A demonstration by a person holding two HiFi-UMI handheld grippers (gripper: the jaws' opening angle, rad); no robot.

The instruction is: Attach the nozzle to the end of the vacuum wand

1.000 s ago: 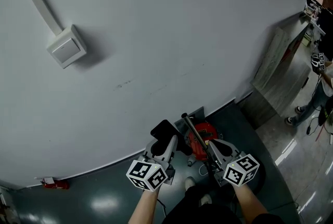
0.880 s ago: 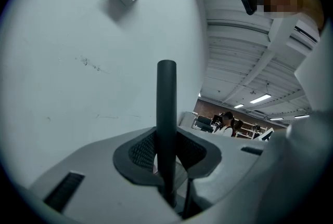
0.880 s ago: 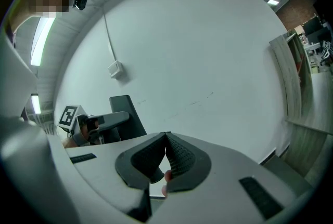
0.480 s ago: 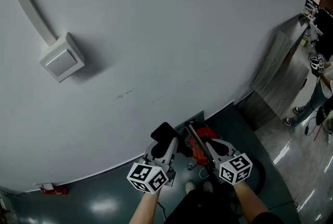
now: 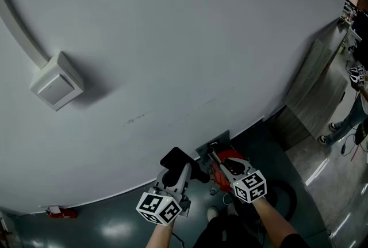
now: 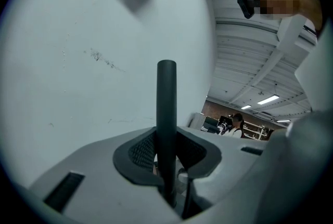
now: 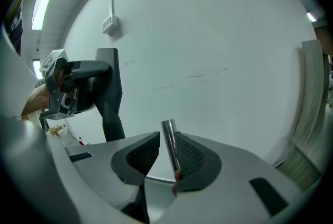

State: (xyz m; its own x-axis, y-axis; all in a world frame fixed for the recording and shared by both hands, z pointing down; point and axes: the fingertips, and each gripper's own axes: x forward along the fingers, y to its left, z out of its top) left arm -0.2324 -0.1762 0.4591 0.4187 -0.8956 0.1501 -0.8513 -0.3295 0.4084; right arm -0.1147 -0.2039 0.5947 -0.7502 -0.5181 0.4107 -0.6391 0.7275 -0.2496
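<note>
In the head view my left gripper [image 5: 175, 172] is shut on the black nozzle [image 5: 177, 159], which sticks up toward the wall. In the left gripper view the nozzle [image 6: 166, 108] stands upright between the pads. My right gripper [image 5: 223, 161] is around the chrome vacuum wand [image 5: 213, 155], just above the red vacuum body [image 5: 233, 159]. Its jaws are opening. In the right gripper view the wand [image 7: 169, 145] leans on the right pad with a gap at its left. The nozzle [image 7: 110, 94] shows there at the left, a little apart from the wand's tip.
A grey wall [image 5: 172, 39] fills most of the view, with a white box [image 5: 54, 83] and conduit on it. A pale panel [image 5: 310, 88] leans at the right, near a standing person [image 5: 353, 109]. A black hose [image 5: 283, 198] lies on the dark floor.
My right gripper has slid down the wand toward the red body and its jaws have loosened. My left gripper, still holding the nozzle, has shifted slightly.
</note>
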